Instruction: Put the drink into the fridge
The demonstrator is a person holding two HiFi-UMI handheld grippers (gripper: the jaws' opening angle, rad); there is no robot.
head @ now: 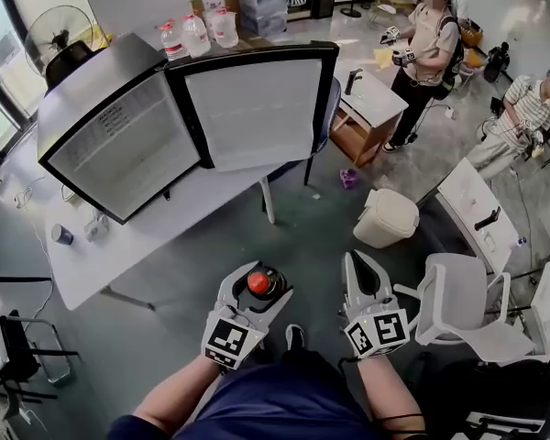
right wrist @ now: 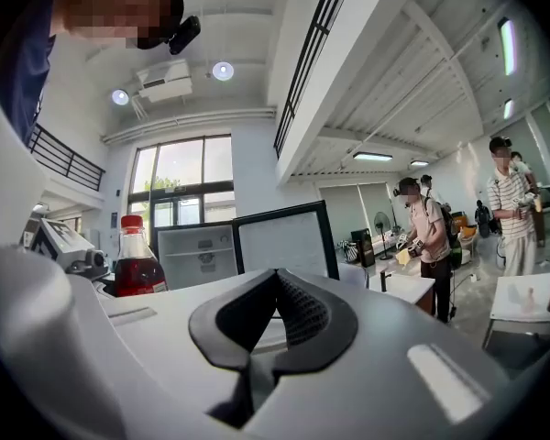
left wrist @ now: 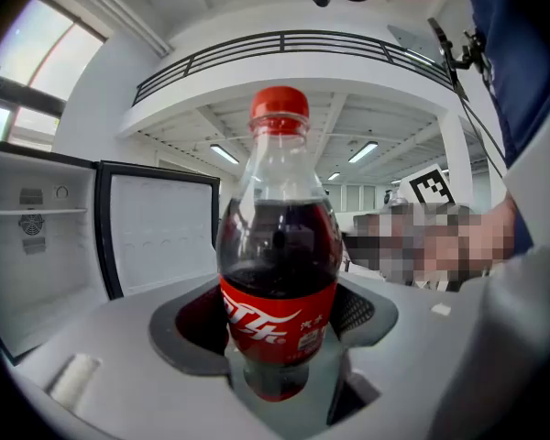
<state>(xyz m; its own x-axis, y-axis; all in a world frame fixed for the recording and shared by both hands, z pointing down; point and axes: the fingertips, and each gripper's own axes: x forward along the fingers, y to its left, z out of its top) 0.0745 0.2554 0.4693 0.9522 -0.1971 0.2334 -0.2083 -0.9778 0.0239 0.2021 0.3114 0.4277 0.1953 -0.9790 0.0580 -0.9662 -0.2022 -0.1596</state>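
Observation:
A cola bottle (head: 259, 282) with a red cap and red label stands upright between the jaws of my left gripper (head: 257, 290), which is shut on its lower body (left wrist: 280, 324). I hold it low, in front of the person's body and above the grey floor. The small fridge (head: 105, 140) stands on a white table ahead and to the left, with its door (head: 257, 108) swung wide open. The left gripper view shows its white inside (left wrist: 37, 236), with a shelf. My right gripper (head: 359, 269) hangs beside the left one, shut and with nothing in it (right wrist: 277, 278).
The fridge's white table (head: 165, 227) also bears a paper cup (head: 62, 235). A white bin (head: 385, 216) and a white chair (head: 458, 305) stand to the right. Two people (head: 431, 35) are at the back right. Water bottles (head: 197, 33) and a fan (head: 60, 35) stand behind the fridge.

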